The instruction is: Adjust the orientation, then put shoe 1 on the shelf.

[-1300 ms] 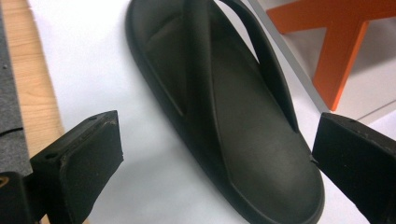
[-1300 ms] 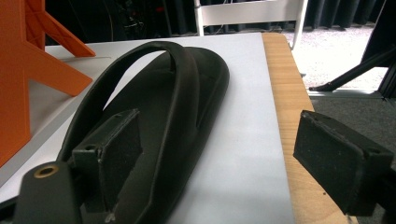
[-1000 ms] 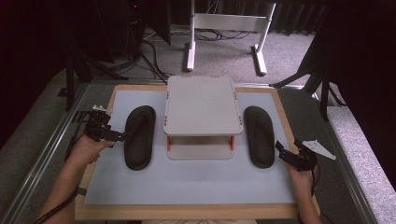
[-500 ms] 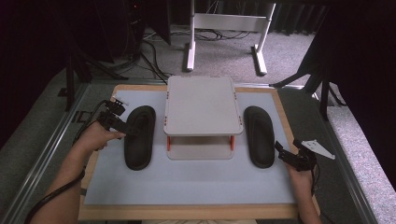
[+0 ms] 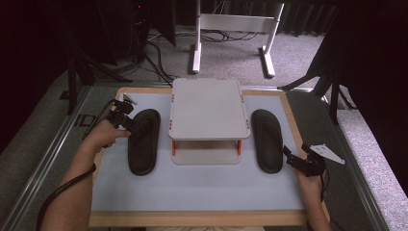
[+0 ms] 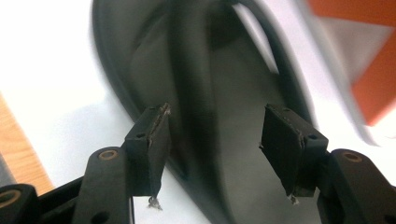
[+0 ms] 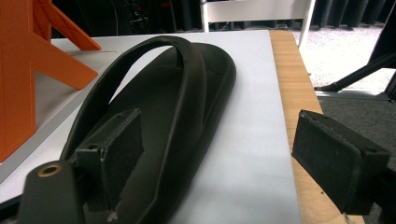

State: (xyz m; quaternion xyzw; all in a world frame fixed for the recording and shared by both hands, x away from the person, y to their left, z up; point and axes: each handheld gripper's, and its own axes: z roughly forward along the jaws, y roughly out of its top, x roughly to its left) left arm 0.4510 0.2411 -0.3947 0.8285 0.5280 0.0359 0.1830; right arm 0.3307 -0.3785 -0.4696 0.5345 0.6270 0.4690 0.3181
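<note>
Two hands come in from the near edge of the table, each holding a gripper, and both grippers have their jaws spread apart with nothing between them. The right gripper [image 5: 302,160] waits at the near right part of the blue mat [image 5: 192,185], just beside the heel end of the right sandal [image 5: 267,139]; from the right gripper view its jaws stand on either side of that heel end, one above the sole and one out over the wooden border [image 7: 292,88], so it seems to be lined up for a grasp but not yet closing. The left gripper [image 5: 126,120] is farther along, at the outer edge of the left sandal [image 5: 143,140] near the strap; in the left gripper view the released jaws frame the strap [image 6: 187,70] closely, probably because the strap is the easiest part to pinch and lift. No contact with it can be confirmed, as this view is blurred. Both black sandals lie flat, sole down, one at each side of the small white shelf [image 5: 209,108] with orange legs in the middle of the mat. This symmetric placing suggests, as a judgement only, that the sandals are meant to go on or under the shelf. Beyond the table a white stand [image 5: 233,29] rests on the grey carpet
</note>
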